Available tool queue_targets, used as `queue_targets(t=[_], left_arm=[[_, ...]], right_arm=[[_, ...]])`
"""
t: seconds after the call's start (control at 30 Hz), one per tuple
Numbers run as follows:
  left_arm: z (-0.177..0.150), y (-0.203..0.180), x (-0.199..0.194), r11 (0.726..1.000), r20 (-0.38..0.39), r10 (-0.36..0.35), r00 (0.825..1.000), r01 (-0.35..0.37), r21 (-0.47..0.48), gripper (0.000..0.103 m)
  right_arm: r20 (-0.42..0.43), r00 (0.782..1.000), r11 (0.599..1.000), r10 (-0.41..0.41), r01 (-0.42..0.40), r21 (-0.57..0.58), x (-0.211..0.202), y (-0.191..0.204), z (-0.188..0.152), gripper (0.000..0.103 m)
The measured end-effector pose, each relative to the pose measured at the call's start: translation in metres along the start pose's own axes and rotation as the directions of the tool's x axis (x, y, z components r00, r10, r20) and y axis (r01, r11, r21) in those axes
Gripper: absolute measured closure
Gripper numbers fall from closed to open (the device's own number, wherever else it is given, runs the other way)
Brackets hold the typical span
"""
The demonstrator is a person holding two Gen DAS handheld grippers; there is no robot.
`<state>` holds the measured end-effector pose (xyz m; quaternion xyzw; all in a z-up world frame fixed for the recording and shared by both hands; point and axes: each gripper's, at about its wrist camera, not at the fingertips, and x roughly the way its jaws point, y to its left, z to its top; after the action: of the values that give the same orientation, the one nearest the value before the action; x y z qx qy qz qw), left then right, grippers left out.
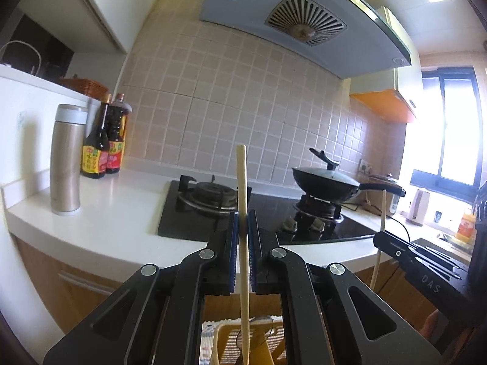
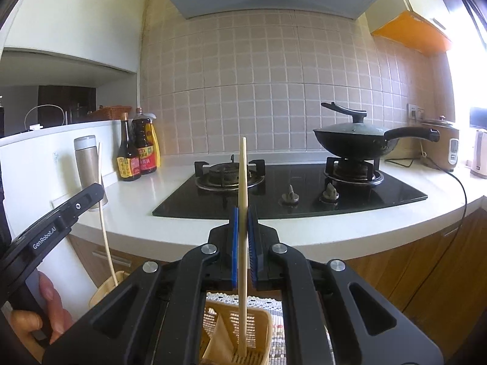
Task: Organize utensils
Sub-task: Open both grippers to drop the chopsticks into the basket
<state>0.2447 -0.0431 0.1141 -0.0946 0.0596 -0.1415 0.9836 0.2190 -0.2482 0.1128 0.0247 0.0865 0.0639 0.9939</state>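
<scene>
Closest to the cameras, each of the two grippers pinches one pale wooden chopstick between blue pads. The left gripper (image 1: 243,228) is clamped on its chopstick (image 1: 242,213), which stands nearly upright; the stick's lower end drops down into a yellow slotted basket (image 1: 226,339) directly below. The right gripper (image 2: 243,228) is likewise closed on a second chopstick (image 2: 242,213), also nearly upright, its lower tip reaching into the same yellow basket (image 2: 261,319) — whether the tip touches the basket floor cannot be told. The basket sits on a patterned cloth mat (image 2: 275,325).

From the right camera, the left gripper appears at the left edge, held by a hand (image 2: 45,310), with its chopstick running down into the basket's corner.

Beyond the grippers runs a white counter (image 2: 304,234) with a black glass gas stove (image 2: 289,188) set into it. A dark lidded pan (image 2: 356,140) rests on the right burner. To the left stand a metal flask (image 1: 67,158) and two sauce bottles (image 1: 103,143). Farthest back are the tiled wall (image 2: 243,76), the range hood (image 1: 289,30) above, and a rice cooker (image 2: 441,143) at the right.
</scene>
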Motion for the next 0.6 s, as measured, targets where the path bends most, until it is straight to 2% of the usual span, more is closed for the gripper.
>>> queue_targets(t=[0.07, 0.23, 0.27, 0.3, 0.33, 0.37, 0.4, 0.43, 0.53, 0.6], left_arm=[[-0.001, 0.001, -0.003, 1.000, -0.019, -0.011, 1.000, 0.011, 0.004, 0.098], [0.002, 0.004, -0.020, 0.998, -0.079, -0.068, 0.995, 0.067, -0.007, 0.074], [0.005, 0.004, -0.026, 0.996, -0.102, -0.091, 0.991, 0.089, -0.016, 0.058], [0.007, 0.005, -0.032, 0.994, -0.121, -0.110, 0.987, 0.108, -0.025, 0.036], [0.010, 0.006, -0.039, 0.990, -0.137, -0.138, 0.981, 0.134, -0.039, 0.027], [0.012, 0.006, -0.045, 0.987, -0.146, -0.159, 0.976, 0.154, -0.047, 0.019], [0.018, 0.005, -0.056, 0.982, -0.163, -0.186, 0.969, 0.180, -0.050, 0.019], [0.021, 0.004, -0.063, 0.983, -0.182, -0.183, 0.966, 0.179, -0.038, 0.019], [0.031, -0.001, -0.085, 0.988, -0.231, -0.152, 0.961, 0.155, -0.005, 0.019], [0.037, -0.001, -0.100, 0.990, -0.266, -0.138, 0.954, 0.142, -0.007, 0.019]], right_arm=[[-0.026, 0.999, 1.000, 0.022, -0.022, -0.004, -0.005, 0.000, -0.002, 0.097], [-0.092, 0.991, 0.995, 0.100, -0.098, 0.026, -0.026, -0.006, -0.005, 0.087], [-0.103, 0.988, 0.994, 0.111, -0.108, 0.032, -0.032, -0.008, -0.005, 0.080], [-0.132, 0.982, 0.991, 0.132, -0.127, 0.043, -0.040, -0.011, -0.007, 0.074], [-0.153, 0.976, 0.988, 0.152, -0.145, 0.055, -0.045, -0.013, -0.008, 0.051], [-0.174, 0.969, 0.983, 0.177, -0.167, 0.073, -0.053, -0.015, -0.010, 0.035], [-0.172, 0.967, 0.981, 0.189, -0.178, 0.080, -0.065, -0.017, -0.012, 0.035], [-0.177, 0.965, 0.980, 0.195, -0.183, 0.078, -0.074, -0.017, -0.013, 0.035], [-0.228, 0.951, 0.977, 0.209, -0.191, 0.099, -0.097, -0.020, -0.015, 0.035], [-0.274, 0.944, 0.982, 0.185, -0.166, 0.090, -0.110, -0.020, -0.017, 0.035]])
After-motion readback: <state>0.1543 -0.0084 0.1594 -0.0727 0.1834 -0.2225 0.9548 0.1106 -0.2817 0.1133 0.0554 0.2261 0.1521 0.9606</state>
